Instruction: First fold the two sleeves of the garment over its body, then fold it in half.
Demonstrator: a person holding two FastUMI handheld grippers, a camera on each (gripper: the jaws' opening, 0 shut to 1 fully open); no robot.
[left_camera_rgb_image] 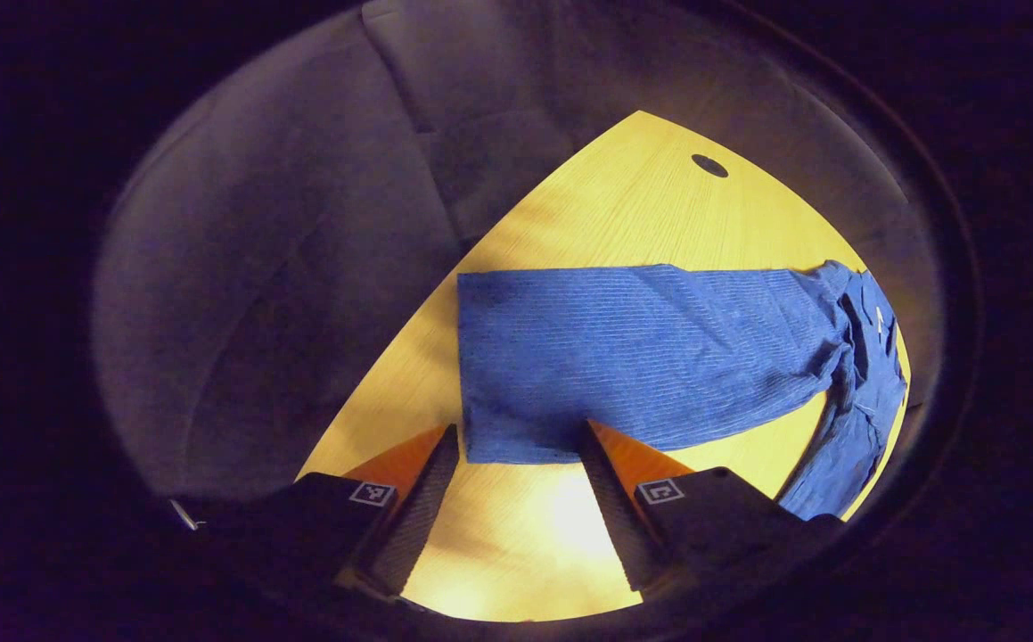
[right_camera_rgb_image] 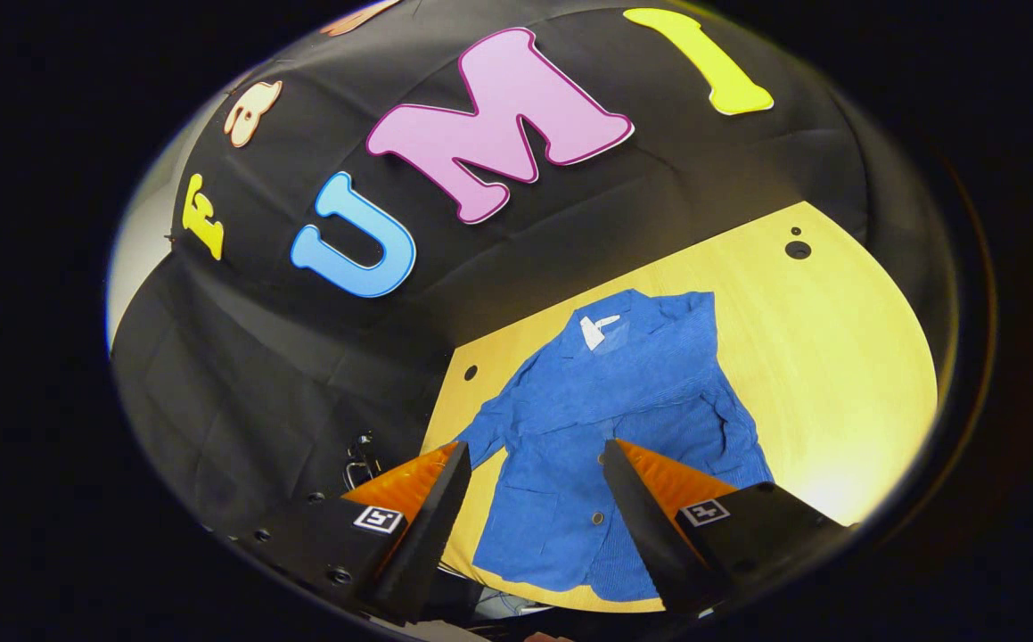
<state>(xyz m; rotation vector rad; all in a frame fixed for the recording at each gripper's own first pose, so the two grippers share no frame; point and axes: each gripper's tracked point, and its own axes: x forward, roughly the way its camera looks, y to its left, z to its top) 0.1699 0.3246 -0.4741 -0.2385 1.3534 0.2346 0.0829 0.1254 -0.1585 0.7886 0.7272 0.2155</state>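
Blue jacket (right_camera_rgb_image: 605,419) lies flat on the counter (right_camera_rgb_image: 837,357). Its sleeve (left_camera_rgb_image: 641,357) stretches left to right across mid-frame, cuff end just ahead of the left claw (left_camera_rgb_image: 520,437), which gapes wide and empty. Right claw (right_camera_rgb_image: 534,455), equally open and empty, hovers above the hem.

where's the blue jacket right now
The blue jacket lies spread on the wooden table, just ahead of the open right tongs; in the left gripper view one sleeve stretches out before the open left tongs.
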